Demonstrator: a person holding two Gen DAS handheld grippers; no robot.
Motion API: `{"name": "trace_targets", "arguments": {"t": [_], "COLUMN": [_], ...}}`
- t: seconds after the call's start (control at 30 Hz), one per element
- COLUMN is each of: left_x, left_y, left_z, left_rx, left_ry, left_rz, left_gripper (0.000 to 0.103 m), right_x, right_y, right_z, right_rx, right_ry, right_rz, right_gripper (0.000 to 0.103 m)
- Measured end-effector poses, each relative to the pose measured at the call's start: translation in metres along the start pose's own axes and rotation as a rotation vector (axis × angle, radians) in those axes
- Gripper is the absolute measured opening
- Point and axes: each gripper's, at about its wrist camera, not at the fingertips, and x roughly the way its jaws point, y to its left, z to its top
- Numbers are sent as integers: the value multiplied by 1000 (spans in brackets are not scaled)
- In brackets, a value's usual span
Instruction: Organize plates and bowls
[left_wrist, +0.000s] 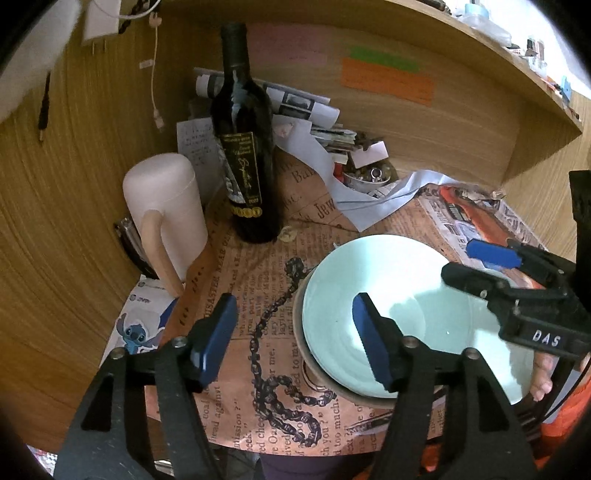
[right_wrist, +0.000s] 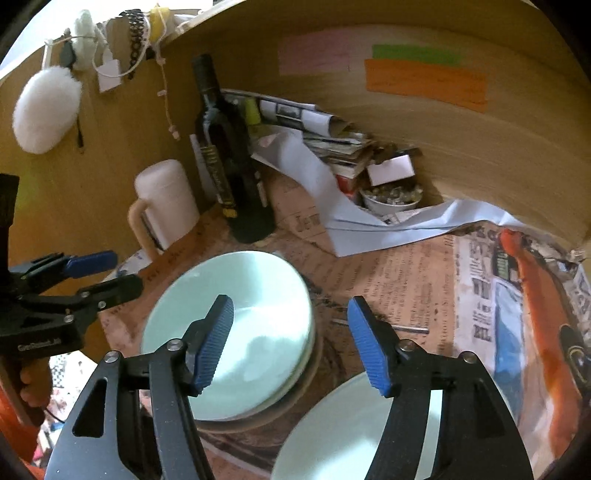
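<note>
A pale mint bowl (left_wrist: 399, 280) sits nested in a brown bowl (left_wrist: 301, 354) on the newspaper-covered table. In the right wrist view the same mint bowl (right_wrist: 258, 295) rests in the brown bowl (right_wrist: 258, 417), and a second mint dish (right_wrist: 332, 435) lies at the bottom under my right gripper. My left gripper (left_wrist: 291, 339) is open and empty, its right finger over the mint bowl's near rim. My right gripper (right_wrist: 291, 343) is open and empty, its left finger above the mint bowl. Each gripper shows in the other's view: the right (left_wrist: 476, 266), the left (right_wrist: 99, 273).
A dark wine bottle (left_wrist: 240, 147) and a white lidded mug (left_wrist: 166, 214) stand at the back left. Papers and a small bowl of trinkets (left_wrist: 365, 173) lie at the back. A black chain (left_wrist: 277, 369) lies on the newspaper. Wooden walls enclose the table.
</note>
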Motion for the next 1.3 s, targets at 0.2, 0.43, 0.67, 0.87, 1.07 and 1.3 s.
{"name": "trace_targets", "arguments": {"t": [0.2,0.43,0.67,0.87,1.07,1.3], "left_x": [22,45,64,71,74,73], "left_y": [7,9,5,5,-2,-3], "left_z": [-9,-19,-24,-27,-26,-28], "left_rx": [-26,-53,-70,-92,-68,-77], "left_ry": [85,171,239,267,276,263], "left_rz": [-42,-111,-168,-216,-238,-202], "left_gripper": [68,68,68,55,44,40], "right_x": [14,28,40,50,58,56], "right_y": [-11,-11,-8,-9,-7,-2], "right_z": [-7,-20,-24,-26,-26,-26], "right_rx": [21,36,50,73,96,89], "right_ry": [70,153,206,267,300,293], "right_rz": [-16,11,51,107,148,111], "right_gripper": [61,61,61,59,50,46]}}
